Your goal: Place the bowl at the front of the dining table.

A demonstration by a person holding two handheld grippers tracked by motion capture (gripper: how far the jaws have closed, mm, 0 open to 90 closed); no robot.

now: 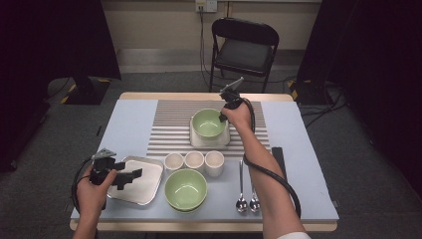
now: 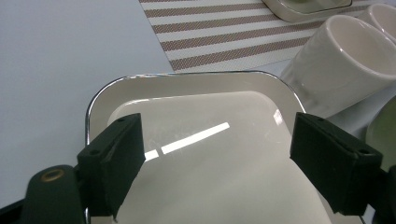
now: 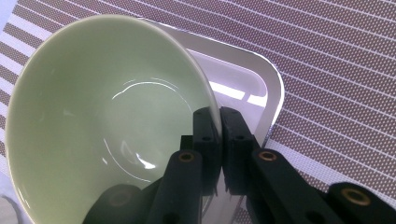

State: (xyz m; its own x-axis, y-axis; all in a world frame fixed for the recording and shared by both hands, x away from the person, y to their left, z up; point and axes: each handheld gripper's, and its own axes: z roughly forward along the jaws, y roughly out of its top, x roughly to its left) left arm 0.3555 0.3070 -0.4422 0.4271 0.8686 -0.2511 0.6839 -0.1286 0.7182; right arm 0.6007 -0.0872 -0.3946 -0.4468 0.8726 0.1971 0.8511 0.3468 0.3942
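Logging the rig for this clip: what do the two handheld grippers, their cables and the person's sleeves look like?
Both are black. The left gripper has blocky black fingers with small screw holes, brass-ringed pivots, and a grey three-cornered plate on top. The right gripper has the same black fingers and brass rings. A thick black cable trails from each. A white sleeve edge shows on the right arm.

floor: grey carpet [image 1: 164, 82] | black folding chair [image 1: 244, 50] behind table | wall: beige [image 1: 159, 22] | dark curtains [image 1: 54, 40]
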